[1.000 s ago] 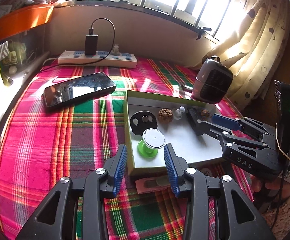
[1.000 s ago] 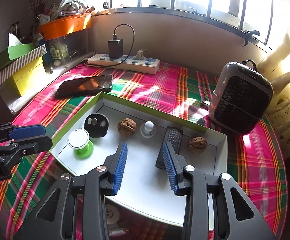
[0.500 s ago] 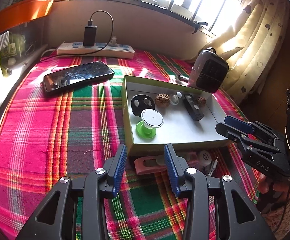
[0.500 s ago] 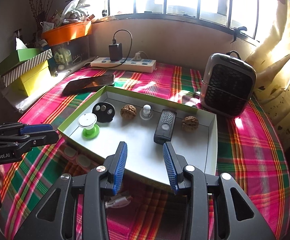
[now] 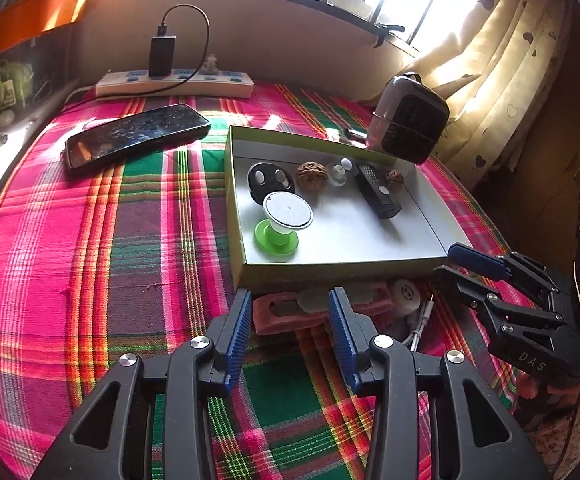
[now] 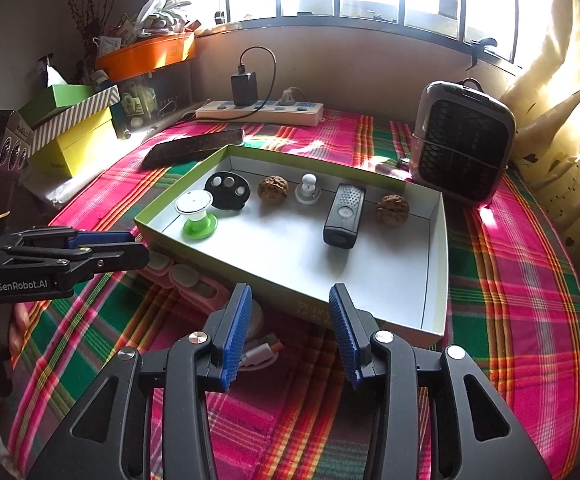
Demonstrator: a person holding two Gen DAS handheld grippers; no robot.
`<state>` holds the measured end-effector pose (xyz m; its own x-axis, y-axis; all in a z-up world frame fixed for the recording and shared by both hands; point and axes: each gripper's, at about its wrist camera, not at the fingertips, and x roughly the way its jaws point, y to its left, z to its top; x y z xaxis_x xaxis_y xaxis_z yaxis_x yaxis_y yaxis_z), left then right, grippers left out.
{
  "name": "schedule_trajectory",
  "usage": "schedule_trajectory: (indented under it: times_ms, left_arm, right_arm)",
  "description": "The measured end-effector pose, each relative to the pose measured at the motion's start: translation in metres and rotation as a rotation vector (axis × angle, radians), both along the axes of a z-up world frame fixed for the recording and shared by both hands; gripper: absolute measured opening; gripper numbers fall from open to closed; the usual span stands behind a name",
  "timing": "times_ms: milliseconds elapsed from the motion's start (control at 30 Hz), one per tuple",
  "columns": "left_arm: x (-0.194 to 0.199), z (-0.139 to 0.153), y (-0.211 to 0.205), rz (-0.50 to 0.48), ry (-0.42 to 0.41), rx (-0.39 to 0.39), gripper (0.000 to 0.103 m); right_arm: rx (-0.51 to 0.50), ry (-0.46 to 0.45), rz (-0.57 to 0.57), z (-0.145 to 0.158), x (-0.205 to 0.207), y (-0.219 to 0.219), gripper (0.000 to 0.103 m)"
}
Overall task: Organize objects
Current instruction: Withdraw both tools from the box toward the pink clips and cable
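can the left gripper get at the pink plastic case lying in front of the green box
Probably yes: the left gripper is open right over the pink plastic case, nothing between them, though the green box wall sits close behind.

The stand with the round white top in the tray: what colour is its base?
Bright green base; clearest in the right wrist view.

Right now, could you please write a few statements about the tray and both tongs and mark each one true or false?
1. Two walnuts lie in the tray. True.
2. The left tongs grip the pink holder. False: they are open and hold nothing.
3. The phone lies inside the tray. False: it lies on the cloth beside it.
4. The right tongs are open and empty. True.
5. The green stand stands upright in the tray. True.
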<state>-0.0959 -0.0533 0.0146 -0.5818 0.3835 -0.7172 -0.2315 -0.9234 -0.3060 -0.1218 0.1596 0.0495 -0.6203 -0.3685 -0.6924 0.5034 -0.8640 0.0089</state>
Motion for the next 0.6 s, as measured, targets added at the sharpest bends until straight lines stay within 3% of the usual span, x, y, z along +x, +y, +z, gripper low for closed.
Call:
schedule_trajectory:
  times_ms: [600]
  left_arm:
    - [0.016, -0.006, 0.014, -0.056, -0.021, 0.008, 0.038]
  right_arm:
    - [-0.016, -0.033, 0.023, -0.006, 0.008, 0.001, 0.043]
